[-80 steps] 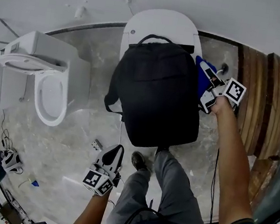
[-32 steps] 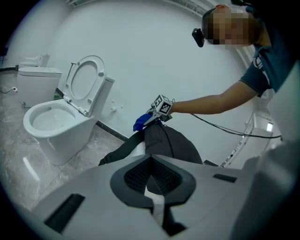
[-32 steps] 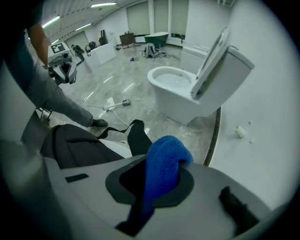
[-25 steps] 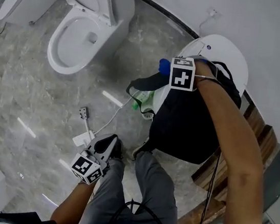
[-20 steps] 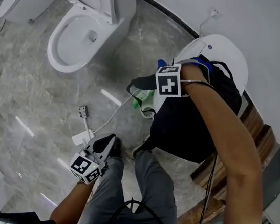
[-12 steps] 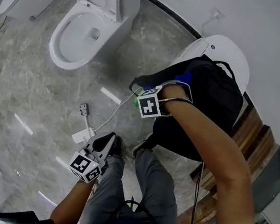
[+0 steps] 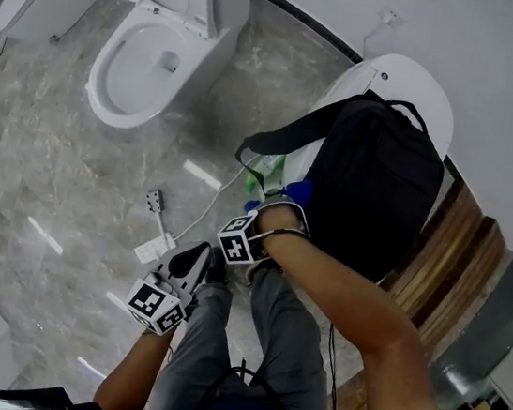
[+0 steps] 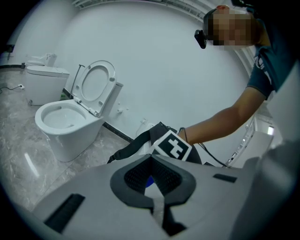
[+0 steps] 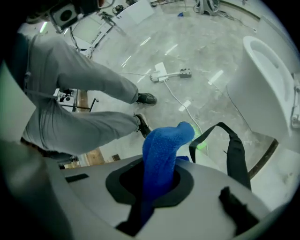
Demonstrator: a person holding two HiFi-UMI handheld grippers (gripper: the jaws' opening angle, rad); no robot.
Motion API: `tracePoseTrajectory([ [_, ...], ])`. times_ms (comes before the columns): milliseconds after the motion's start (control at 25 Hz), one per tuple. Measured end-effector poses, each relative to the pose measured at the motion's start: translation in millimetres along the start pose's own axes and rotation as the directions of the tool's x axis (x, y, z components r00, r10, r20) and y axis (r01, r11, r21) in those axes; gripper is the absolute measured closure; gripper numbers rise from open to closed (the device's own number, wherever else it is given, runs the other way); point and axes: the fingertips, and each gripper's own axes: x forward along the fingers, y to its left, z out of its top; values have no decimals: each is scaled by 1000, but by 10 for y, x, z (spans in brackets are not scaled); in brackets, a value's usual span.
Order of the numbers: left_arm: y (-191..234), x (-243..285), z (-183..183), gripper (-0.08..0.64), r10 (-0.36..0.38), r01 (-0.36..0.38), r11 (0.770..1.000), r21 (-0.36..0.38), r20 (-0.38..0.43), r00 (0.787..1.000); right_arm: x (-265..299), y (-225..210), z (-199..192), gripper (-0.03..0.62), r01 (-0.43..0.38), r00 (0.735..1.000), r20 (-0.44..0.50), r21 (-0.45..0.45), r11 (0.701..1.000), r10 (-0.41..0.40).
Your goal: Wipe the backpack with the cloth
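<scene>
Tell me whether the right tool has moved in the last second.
Yes. The right tool slid with the cloth down the backpack, away from its top handle.

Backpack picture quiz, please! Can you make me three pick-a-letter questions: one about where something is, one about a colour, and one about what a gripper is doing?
1. Where is the backpack?
A. On a white oval stand
B. Flat on the floor
C. Inside the open toilet

2. What colour is the cloth?
A. Red
B. Blue
C. Yellow

3. What is the right gripper doing?
A. Hanging open and empty
B. Pinching a strap
C. Shut on the cloth

Answers:
1 A: the head view shows the backpack lying on the white oval stand.
2 B: the right gripper view shows bright blue fabric.
3 C: its jaws squeeze the cloth between them.
</scene>
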Motion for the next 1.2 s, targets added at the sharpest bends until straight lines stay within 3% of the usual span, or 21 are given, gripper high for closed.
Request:
tracePoseTrajectory([
  [120, -9, -26, -34, 557, -9, 9, 1000, 3, -15, 1000, 91, 102, 344, 575, 40, 995, 85, 123, 992, -50],
  [200, 3, -50, -56, 557, -10, 10, 1000, 4, -26, 1000, 110, 180, 611, 575, 28, 978, 196, 238, 971, -76],
  [280, 42, -85, -69, 557, -4, 4, 1000, 1, -33, 999, 59, 199, 883, 575, -38, 920, 371, 409, 912, -128],
  [320, 68, -104, -74, 557, 1, -1, 1000, -3, -36, 999, 15, 160, 979, 575, -88, 863, 467, 513, 854, -191],
  [360, 95, -121, -74, 557, 6, -6, 1000, -6, -40, 999, -32, 89, 1019, 575, -161, 782, 554, 623, 765, -287],
  [400, 120, -133, -71, 557, 9, -10, 1000, -8, -43, 999, -73, 9, 985, 575, -269, 677, 615, 719, 641, -405],
  [440, 141, -136, -66, 557, 12, -12, 1000, -9, -46, 999, -99, -60, 874, 575, -405, 558, 634, 771, 491, -536],
  [480, 159, -132, -63, 557, 13, -13, 1000, -10, -50, 999, -105, -101, 694, 575, -550, 441, 605, 766, 333, -663],
  [520, 175, -121, -63, 557, 12, -13, 1000, -10, -55, 998, -86, -99, 470, 575, -686, 343, 536, 704, 183, -771],
  [560, 188, -104, -63, 557, 10, -11, 1000, -7, -62, 998, -41, -58, 232, 575, -799, 274, 443, 599, 54, -853],
  [600, 198, -79, -65, 557, 8, -8, 1000, -2, -70, 998, 21, 8, 19, 575, -880, 231, 354, 473, -40, -906],
  [640, 205, -49, -72, 557, 5, -5, 1000, 2, -78, 997, 78, 82, -127, 575, -931, 202, 290, 355, -91, -936],
  [680, 210, -15, -81, 557, 3, -3, 1000, 4, -88, 996, 112, 150, -192, 575, -958, 175, 258, 266, -105, -950],
  [760, 204, 70, -101, 557, -6, 7, 1000, 12, -113, 994, 132, 258, -195, 575, -981, 137, 232, 164, -100, -963],
  [840, 148, 200, -151, 557, -22, 26, 999, 22, -141, 990, 161, 354, -227, 575, -989, 126, 201, 99, -108, -972],
  [960, -28, 432, -276, 557, -49, 58, 997, 44, -185, 982, 263, 543, -395, 575, -991, 134, 129, 14, -134, -983],
  [1200, -399, 845, -542, 557, -106, 142, 984, 110, -284, 953, 526, 1003, -896, 575, -978, 190, -17, -94, -187, -982],
])
